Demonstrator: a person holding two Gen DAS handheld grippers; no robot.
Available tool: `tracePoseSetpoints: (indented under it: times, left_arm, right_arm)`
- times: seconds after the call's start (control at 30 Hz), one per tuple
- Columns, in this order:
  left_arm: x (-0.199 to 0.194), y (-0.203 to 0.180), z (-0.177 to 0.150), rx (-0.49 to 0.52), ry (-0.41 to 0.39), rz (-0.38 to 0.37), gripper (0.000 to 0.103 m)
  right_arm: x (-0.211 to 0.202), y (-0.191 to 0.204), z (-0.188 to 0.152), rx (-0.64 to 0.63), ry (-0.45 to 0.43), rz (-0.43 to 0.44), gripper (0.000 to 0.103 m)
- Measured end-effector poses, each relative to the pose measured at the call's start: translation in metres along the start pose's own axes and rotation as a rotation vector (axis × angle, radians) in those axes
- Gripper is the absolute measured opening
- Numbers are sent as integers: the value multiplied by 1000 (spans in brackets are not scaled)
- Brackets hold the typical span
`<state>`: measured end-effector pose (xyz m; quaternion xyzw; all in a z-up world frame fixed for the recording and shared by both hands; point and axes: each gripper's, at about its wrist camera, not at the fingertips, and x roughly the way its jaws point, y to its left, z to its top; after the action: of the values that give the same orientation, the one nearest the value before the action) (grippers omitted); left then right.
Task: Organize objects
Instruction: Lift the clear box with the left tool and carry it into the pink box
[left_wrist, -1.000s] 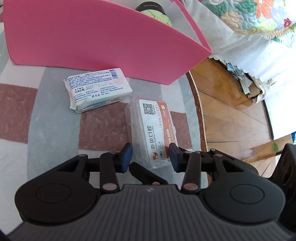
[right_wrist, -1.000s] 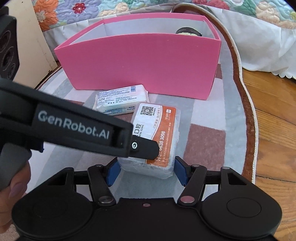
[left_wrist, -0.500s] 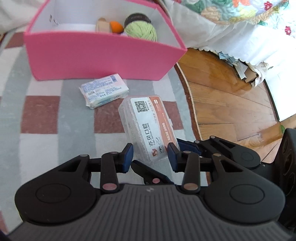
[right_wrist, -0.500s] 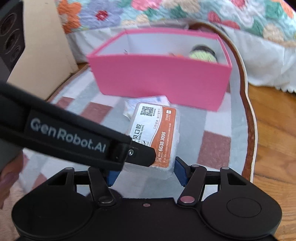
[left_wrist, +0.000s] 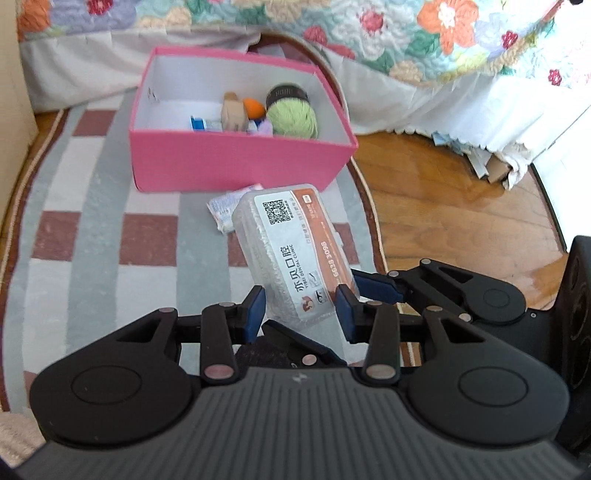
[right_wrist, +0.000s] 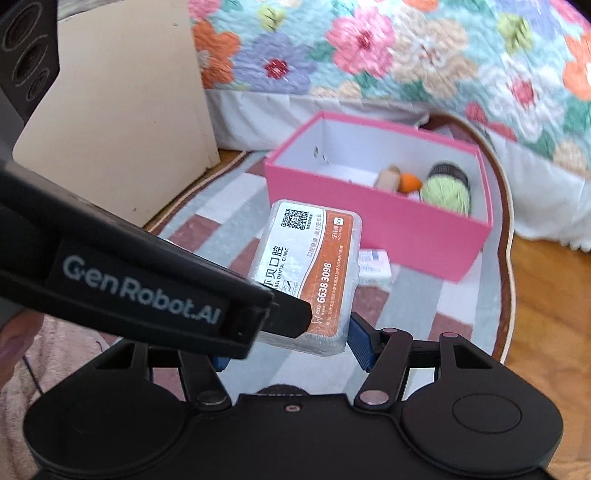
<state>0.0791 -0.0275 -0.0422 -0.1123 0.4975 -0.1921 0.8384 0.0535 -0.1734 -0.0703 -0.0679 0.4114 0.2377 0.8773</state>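
1. Your left gripper (left_wrist: 301, 308) and right gripper (right_wrist: 288, 347) both have their jaws closed on the clear plastic case (left_wrist: 291, 254), each across a different pair of its sides.
2. You hold the case above the rug (left_wrist: 92, 236), just before the pink box (left_wrist: 236, 162).
3. A white packet (left_wrist: 225, 210) lies on the rug beneath the case.

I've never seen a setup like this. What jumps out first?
A clear plastic box with an orange dental-clinic label hangs above the checked rug, pinched between two black claws. Behind it stands an open pink box holding a green yarn ball.
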Motion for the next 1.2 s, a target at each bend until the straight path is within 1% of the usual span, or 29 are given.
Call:
tracePoseSetpoints:
  times: [0.13, 0.3, 0.43, 0.57, 0.7, 0.8, 0.87, 0.9, 1.0, 1.1, 1.2]
  left_arm:
    - [-18, -6, 9, 3, -43, 7, 40]
    - [-36, -9, 24, 17, -91, -7, 40]
    - [-41, -2, 36, -6, -116, -31, 40]
    - [-40, 4, 54, 2, -148, -22, 40]
    - [-29, 14, 78, -9, -153, -7, 41]
    - [-17, 21, 100, -19, -154, 16, 41]
    - [-7, 28, 116, -26, -158, 15, 41]
    - [-1, 30, 124, -15, -159, 17, 41]
    - [19, 38, 151, -2, -136, 36, 41]
    - [41, 48, 176, -24, -120, 34, 41]
    - [66, 59, 199, -37, -84, 36, 41]
  right_arm:
    - [-15, 3, 14, -30, -27, -4, 66]
    - [-29, 5, 31, -85, -94, -20, 66]
    - [-30, 5, 44, -129, -136, -28, 66]
    - [-22, 2, 62, -149, -166, -22, 66]
    - [-6, -1, 80, -144, -188, -34, 66]
    - [14, -7, 103, -136, -155, -18, 66]
    - [25, -13, 117, -116, -144, -10, 66]
    - [32, -18, 124, -100, -140, -6, 66]
    - [56, -29, 145, -61, -112, 14, 66]
    - [80, -35, 165, -62, -83, -6, 66]
    - [107, -56, 179, -20, -56, 4, 65]
